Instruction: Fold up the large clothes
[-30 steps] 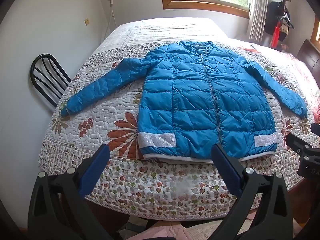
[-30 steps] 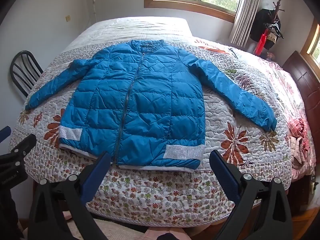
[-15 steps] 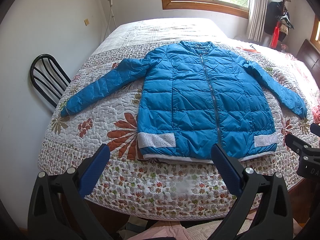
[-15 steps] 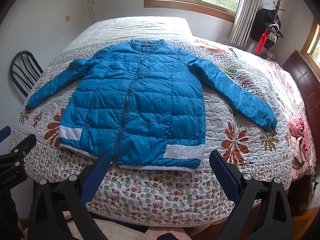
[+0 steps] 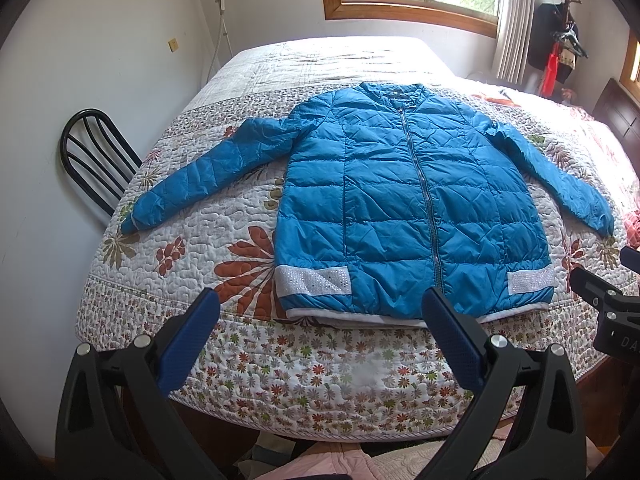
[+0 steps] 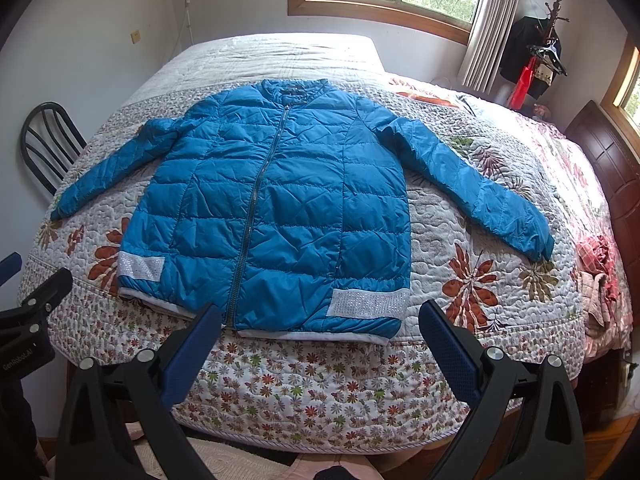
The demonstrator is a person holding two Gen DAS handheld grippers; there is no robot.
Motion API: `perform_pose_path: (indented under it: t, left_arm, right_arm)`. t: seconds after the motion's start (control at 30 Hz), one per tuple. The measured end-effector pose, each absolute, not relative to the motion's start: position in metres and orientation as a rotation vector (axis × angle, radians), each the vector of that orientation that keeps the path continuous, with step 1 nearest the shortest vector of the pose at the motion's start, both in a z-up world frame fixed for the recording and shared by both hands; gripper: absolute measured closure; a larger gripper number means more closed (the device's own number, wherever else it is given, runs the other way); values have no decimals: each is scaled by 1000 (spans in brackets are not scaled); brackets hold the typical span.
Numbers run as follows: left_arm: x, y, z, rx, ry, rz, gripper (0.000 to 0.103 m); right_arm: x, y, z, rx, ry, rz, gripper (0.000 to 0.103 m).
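A blue quilted puffer jacket (image 5: 408, 208) is laid flat, zipped, front up, sleeves spread, on a bed w/ floral quilted cover (image 5: 248, 360), hem at the near edge. The left tool (image 5: 320, 338) and right tool (image 6: 320, 338) are held level short of the bed, fingers wide apart, nothing gripped. A black metal chair (image 5: 92, 156) is seen at the bed's left.

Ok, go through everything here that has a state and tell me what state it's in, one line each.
Blue jacket: spread flat on the bed, zipped, both sleeves out, unfolded.
Left gripper: open, holding nothing, short of the bed.
Right gripper: open, holding nothing, short of the bed.
Curtain: drawn aside.
Chair: upright, beside the bed.
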State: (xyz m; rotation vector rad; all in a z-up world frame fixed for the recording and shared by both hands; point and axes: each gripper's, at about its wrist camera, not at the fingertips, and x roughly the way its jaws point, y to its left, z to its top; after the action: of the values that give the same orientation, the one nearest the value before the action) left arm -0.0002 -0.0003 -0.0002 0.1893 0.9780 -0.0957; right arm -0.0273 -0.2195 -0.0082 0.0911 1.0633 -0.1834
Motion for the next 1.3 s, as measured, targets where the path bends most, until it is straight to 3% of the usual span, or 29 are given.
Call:
perform_pose_path:
  t: [1.3]
  left_arm:
    - [6,-5,2,191,974,-95,3]
  right_arm:
    - [-24,-220,-8,92,1063,-183,4]
